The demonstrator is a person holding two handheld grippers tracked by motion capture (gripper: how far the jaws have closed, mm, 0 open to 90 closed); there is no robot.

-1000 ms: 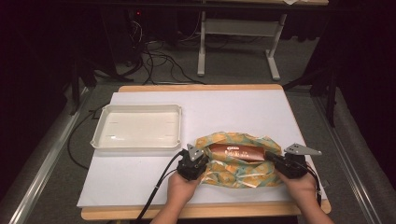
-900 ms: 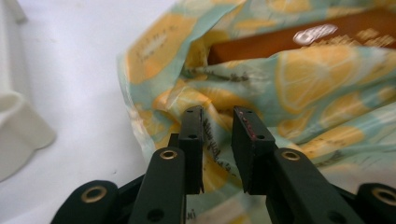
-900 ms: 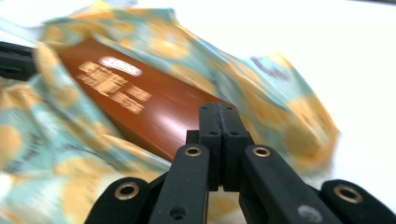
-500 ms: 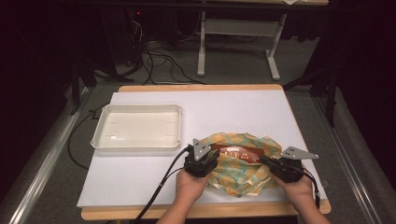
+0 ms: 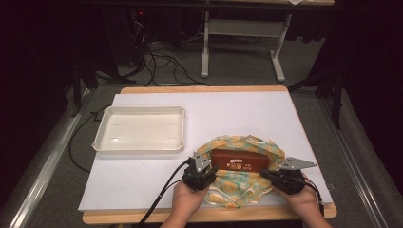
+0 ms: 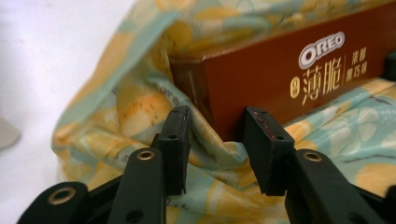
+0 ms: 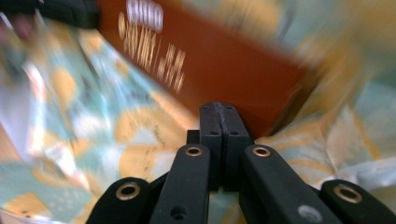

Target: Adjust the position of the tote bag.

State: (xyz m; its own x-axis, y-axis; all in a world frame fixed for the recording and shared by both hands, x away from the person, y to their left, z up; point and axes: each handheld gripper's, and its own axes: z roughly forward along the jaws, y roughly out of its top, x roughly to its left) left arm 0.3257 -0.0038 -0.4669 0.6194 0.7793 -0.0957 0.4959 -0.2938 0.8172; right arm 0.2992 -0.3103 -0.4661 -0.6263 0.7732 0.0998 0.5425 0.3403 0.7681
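at the near edge of the desk [image 5: 142, 190] two hands come in from below, their forearms cut off by the frame. the left hand-held gripper [image 5: 205, 172] has just been opening; its jaws stand apart with a fold of cloth [image 6: 140, 102] lying loose between them, pads not pressing. the right hand-held gripper [image 5: 266, 174] is clenched, jaws pressed flat together at the cloth's right edge; its own view is blurred, so i cannot tell whether any cloth is pinched. the yellow and green cloth lies crumpled at the near right of the desk, hiding the lower sides of the brown box [image 5: 240, 160] that sits in its middle. the box reads "oreo" in white, with chinese characters beside it. farther left stands a white tray [image 5: 107, 142]. beyond the desk, cables [image 5: 161, 61] fade into the dark.
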